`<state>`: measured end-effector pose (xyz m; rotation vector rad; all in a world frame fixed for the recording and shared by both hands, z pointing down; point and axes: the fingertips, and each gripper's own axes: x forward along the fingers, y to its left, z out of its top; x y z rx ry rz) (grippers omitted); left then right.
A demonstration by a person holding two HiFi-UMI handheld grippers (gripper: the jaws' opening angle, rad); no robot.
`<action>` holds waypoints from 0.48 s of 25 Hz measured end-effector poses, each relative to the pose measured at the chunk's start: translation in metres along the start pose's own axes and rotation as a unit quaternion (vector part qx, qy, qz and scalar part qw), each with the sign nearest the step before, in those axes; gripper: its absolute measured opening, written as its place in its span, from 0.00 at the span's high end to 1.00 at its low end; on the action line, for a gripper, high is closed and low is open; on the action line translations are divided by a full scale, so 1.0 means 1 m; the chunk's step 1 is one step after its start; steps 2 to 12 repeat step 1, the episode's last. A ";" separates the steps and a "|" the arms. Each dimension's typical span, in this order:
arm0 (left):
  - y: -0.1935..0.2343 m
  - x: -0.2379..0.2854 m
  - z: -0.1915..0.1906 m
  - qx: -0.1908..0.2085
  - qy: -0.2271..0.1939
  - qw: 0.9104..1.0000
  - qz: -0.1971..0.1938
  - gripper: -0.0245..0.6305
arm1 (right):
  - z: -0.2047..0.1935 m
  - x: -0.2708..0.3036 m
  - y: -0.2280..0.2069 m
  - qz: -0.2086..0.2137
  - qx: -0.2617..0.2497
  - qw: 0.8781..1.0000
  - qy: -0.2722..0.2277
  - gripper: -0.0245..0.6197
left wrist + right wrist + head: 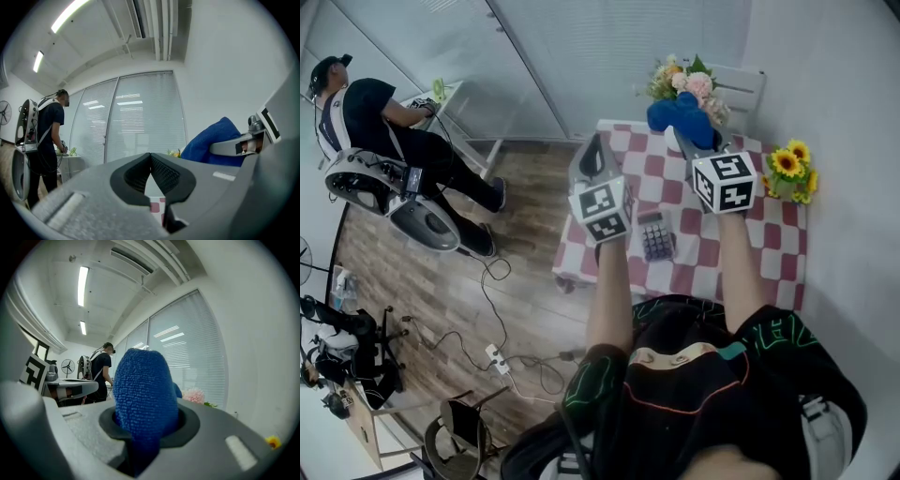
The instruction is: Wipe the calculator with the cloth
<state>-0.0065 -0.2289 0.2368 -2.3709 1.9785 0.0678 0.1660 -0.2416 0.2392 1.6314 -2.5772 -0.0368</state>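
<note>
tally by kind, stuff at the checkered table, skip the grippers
calculator: 1
blue cloth: 1
flower bunches: 2 (pink bouquet, sunflowers)
Total: 4

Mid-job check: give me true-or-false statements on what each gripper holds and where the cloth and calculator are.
1. The right gripper is shut on the blue terry cloth. True.
2. The left gripper holds the grey calculator. False: its jaws are together on nothing; the calculator lies on the red-and-white checked table.
3. The cloth is pressed on the calculator. False: it is held clear of it.
4. The yellow sunflowers stand at the table's right side. True.
</note>
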 end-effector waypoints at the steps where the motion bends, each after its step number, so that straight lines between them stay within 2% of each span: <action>1: 0.000 0.000 -0.001 0.001 0.001 1.000 -0.001 0.95 | 0.001 0.000 0.001 0.000 -0.001 1.000 0.000 0.78; 12: 0.000 0.000 -0.001 0.001 0.001 1.000 -0.001 0.95 | 0.001 0.000 0.001 0.000 -0.001 1.000 0.000 0.78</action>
